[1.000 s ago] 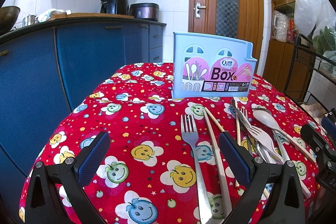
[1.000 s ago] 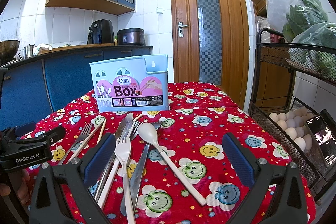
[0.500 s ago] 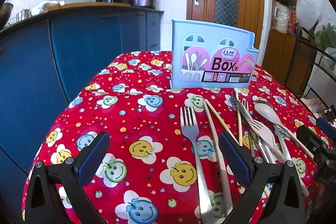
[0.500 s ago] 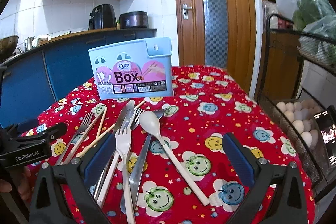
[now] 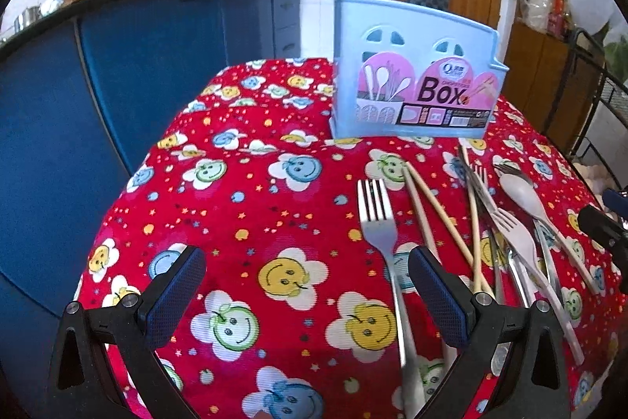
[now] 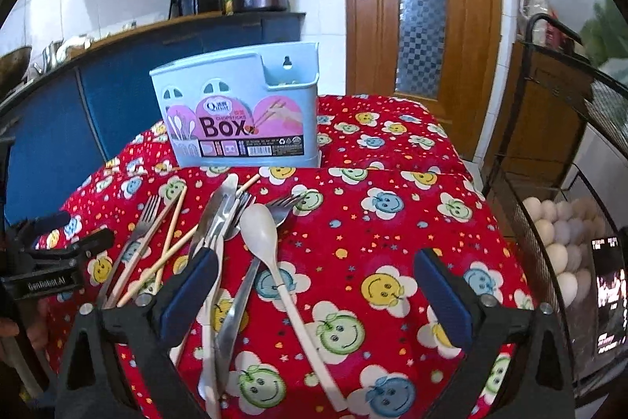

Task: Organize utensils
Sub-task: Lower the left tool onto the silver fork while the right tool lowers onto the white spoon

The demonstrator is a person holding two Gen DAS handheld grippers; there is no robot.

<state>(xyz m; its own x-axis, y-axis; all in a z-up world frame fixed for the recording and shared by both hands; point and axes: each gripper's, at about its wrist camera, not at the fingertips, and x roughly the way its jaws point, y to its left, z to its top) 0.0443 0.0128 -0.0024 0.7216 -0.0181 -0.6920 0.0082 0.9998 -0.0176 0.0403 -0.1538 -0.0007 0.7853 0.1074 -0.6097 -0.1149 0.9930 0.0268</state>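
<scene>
Left gripper and right gripper both hover with jaws spread wide, nothing held, low over a table under a red smiley cloth. Bare cloth lies left of the metal fork; chopsticks, a white spoon and more cutlery crowd mid-table. Blue utensil box stands upright at the far edge; blue cabinets left, egg rack right.
</scene>
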